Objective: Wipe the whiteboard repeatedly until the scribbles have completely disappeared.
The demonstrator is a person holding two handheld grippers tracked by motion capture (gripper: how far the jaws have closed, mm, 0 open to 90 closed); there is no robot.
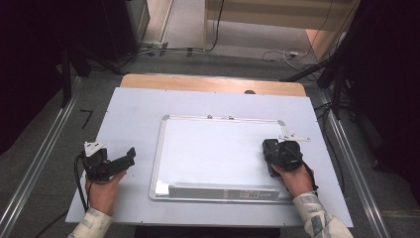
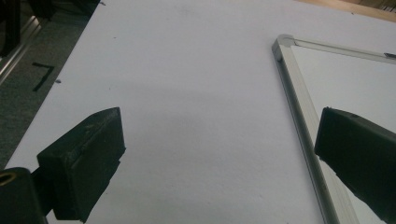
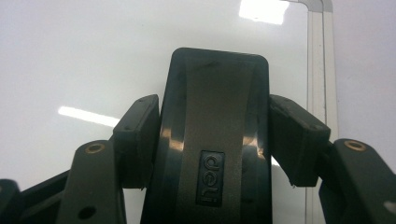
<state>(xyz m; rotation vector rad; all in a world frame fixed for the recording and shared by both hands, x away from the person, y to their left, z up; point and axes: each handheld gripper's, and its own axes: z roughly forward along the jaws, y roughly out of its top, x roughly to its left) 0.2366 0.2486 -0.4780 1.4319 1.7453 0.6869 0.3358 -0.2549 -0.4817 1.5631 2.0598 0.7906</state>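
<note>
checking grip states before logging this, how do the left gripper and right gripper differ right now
The left gripper has its jaws spread wide with nothing between them; the right gripper is shut on a black eraser.
The left gripper sits over the bare table beside the whiteboard; the right gripper is over the whiteboard's surface near its right edge.
Both are black, two-jawed and hand-held.

surface: pale table (image 1: 129,114) | on it: framed whiteboard (image 1: 218,148), flat

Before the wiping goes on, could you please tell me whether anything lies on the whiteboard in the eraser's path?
Nothing visible: the whiteboard surface ahead of the eraser held by the right gripper lies bare.
</note>
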